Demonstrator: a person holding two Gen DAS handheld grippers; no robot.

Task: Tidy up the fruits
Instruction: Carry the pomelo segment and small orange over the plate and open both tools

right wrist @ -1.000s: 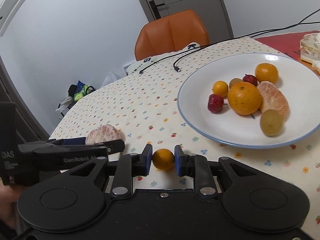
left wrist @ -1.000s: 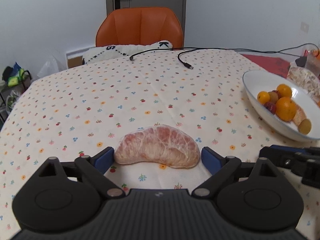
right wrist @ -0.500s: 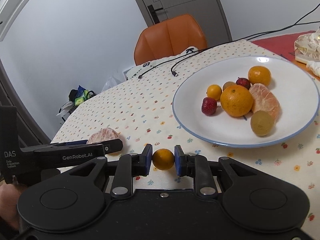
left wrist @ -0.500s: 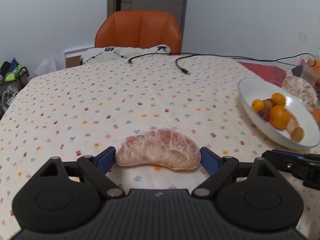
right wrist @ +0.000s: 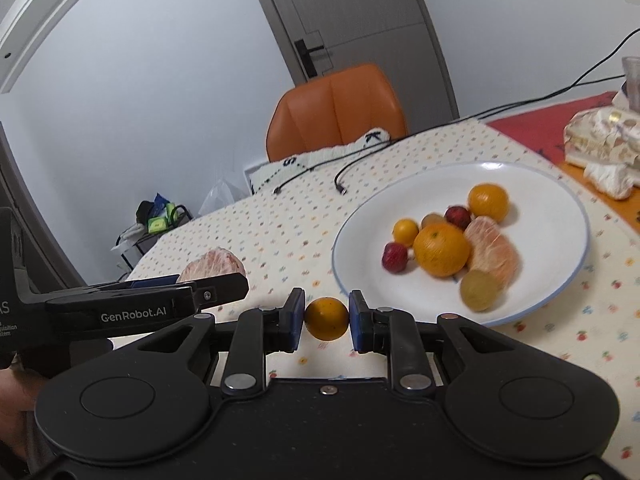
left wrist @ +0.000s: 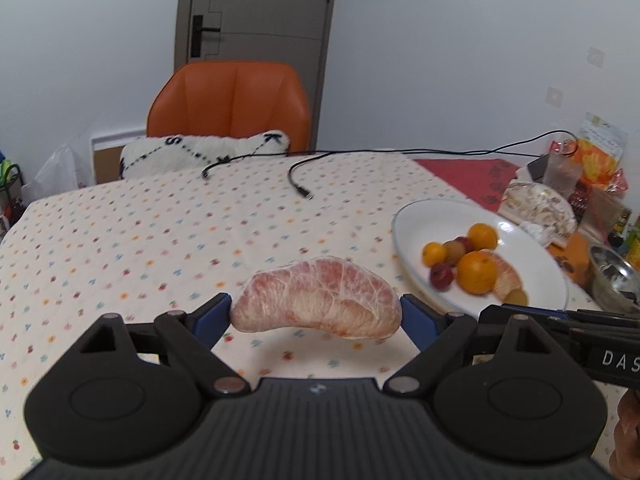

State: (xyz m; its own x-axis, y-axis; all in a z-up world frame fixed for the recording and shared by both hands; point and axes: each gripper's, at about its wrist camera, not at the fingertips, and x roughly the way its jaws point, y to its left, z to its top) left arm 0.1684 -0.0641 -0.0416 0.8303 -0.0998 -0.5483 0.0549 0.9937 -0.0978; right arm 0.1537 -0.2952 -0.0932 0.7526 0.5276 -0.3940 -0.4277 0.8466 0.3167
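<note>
My left gripper (left wrist: pixel 316 312) is shut on a peeled pink pomelo segment (left wrist: pixel 318 300), held above the flowered tablecloth (left wrist: pixel 160 248). A small orange kumquat (right wrist: pixel 326 318) is clamped between the blue pads of my right gripper (right wrist: pixel 326 320), also lifted off the cloth. The white blue-rimmed plate (right wrist: pixel 552 200) lies ahead and right of the kumquat, holding several fruits: oranges, red fruits, a pomelo segment (right wrist: pixel 494 250). In the left wrist view the plate (left wrist: pixel 416 216) lies to the right. The left gripper with its pomelo segment (right wrist: pixel 212 266) shows at the left of the right wrist view.
An orange chair (left wrist: pixel 230 100) with a white cushion (left wrist: pixel 204 152) stands at the far table edge. Black cables (left wrist: pixel 300 188) lie across the far cloth. Wrapped food (left wrist: pixel 540 212), packets and a metal bowl (left wrist: pixel 612 276) crowd the right side on a red mat (left wrist: pixel 464 176).
Both grippers have risen off the cloth with their fruit. The plate now sits lower and nearer in both views.
</note>
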